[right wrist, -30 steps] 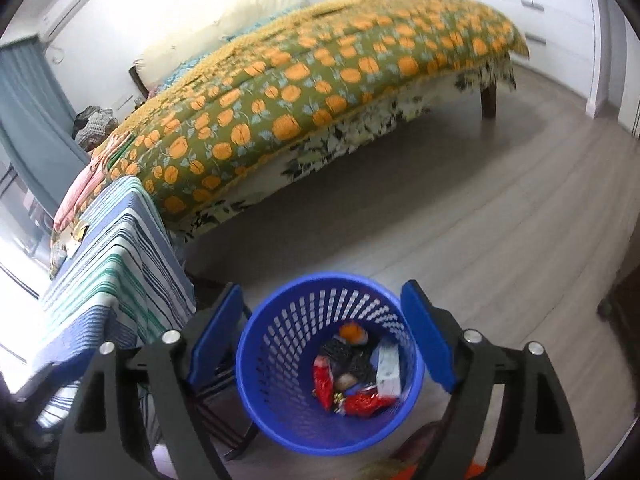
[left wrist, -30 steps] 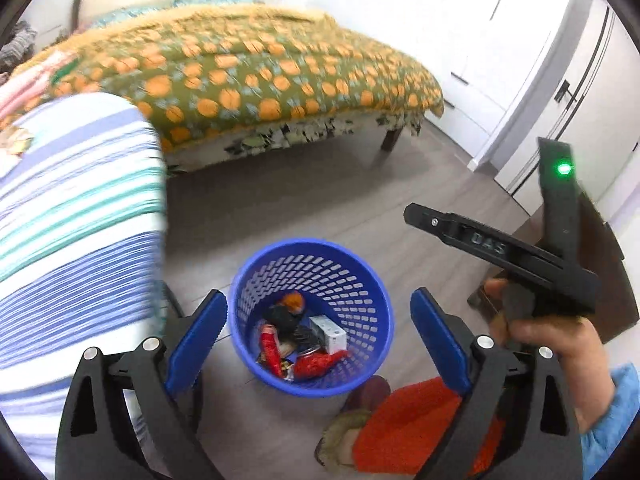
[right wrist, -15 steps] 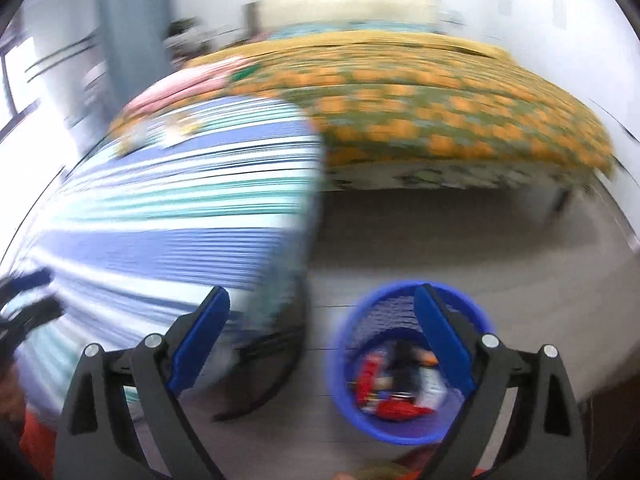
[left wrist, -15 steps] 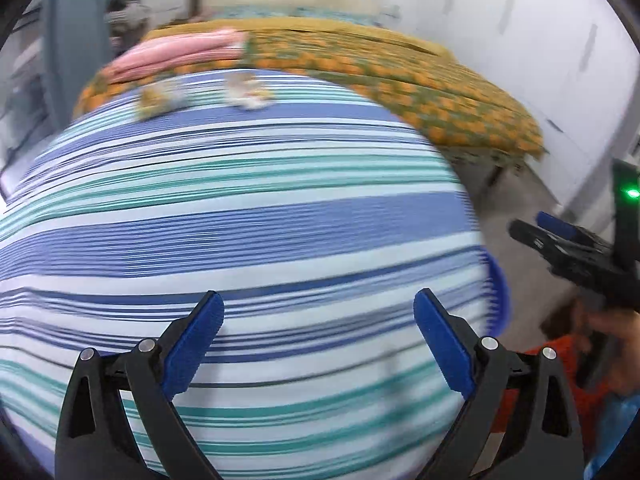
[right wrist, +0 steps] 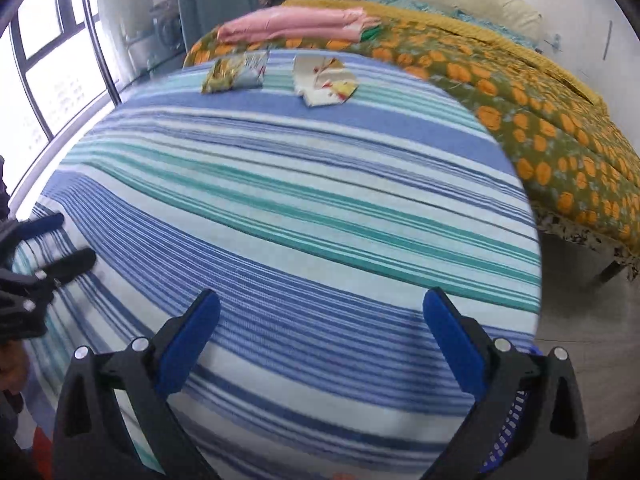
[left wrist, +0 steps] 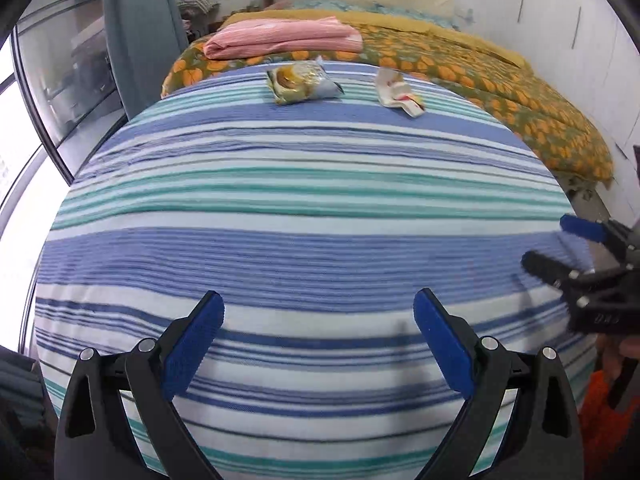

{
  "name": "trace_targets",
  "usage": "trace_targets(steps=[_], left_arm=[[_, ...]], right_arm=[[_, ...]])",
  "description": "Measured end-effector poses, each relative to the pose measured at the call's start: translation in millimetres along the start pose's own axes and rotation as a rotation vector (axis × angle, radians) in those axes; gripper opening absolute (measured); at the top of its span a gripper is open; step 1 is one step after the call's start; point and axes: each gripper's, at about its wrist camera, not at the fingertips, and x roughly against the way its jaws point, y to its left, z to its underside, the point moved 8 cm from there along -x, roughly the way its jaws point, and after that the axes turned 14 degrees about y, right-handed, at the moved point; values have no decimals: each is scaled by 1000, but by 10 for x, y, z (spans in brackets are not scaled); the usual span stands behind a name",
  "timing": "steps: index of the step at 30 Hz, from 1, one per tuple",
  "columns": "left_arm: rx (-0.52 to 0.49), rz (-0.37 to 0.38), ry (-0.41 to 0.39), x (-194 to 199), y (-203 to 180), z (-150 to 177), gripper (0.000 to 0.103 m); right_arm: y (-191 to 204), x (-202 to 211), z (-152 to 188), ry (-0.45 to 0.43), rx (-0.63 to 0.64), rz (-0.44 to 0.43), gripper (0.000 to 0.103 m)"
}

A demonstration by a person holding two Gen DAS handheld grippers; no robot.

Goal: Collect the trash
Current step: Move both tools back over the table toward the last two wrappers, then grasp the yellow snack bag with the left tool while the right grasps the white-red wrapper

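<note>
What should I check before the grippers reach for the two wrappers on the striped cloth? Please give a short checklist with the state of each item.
1. Left gripper empty, jaws apart: ok.
2. Right gripper empty, jaws opening wide: ok.
3. Yellow snack wrapper in view at the far side of the striped cloth: ok.
4. White crumpled wrapper in view beside it, apart from it: ok.
5. Cloth between grippers and wrappers free of other things: ok.
6. Blue basket within reach: cannot tell, only a bit shows behind the right gripper.
</note>
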Motion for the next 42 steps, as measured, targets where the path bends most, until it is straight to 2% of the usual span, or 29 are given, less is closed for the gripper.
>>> trace_targets(steps=[7,11,15,17,20,26,29,33,34,37,38,40,42], left_arm=[[-9,-50,-17,-6,35,-182,95],[0,8,9,-92,74,-411,95],[40,45,-49,-70,231,-918,95],[57,50,-68,-90,316,-1253,95],[70,74,-81,-159,361,-1767,94],[102,95,-37,-572,281,-2670,94],[163,59,32,-916,326,-2822,94],[229,39,96,-1275,389,-2815,94],[228,40,100,-1333,379,-2811,96],[162,-24,96,-1367,349,-2794,96],[145,-33,88,-1356,332,-2786,94],[115,-35,70,-1320,300,-2788,69],[95,-37,57,-1244,291,-2768,58]], right_arm=[[160,-111,-142,7,20,6,98],[251,-139,-256,-11,43,22,98],[269,-171,-316,-16,38,4,98],[249,-189,-323,-8,28,-24,98],[254,-194,-330,-7,28,-20,98],[263,-202,-336,-7,27,-24,98],[266,-203,-339,-7,27,-24,98],[267,-203,-342,-7,27,-23,98],[265,-204,-342,-7,27,-23,98],[264,-203,-342,-7,27,-24,98],[264,-204,-341,-7,27,-24,98],[264,-203,-341,-7,27,-24,98],[262,-203,-341,-7,27,-24,98]])
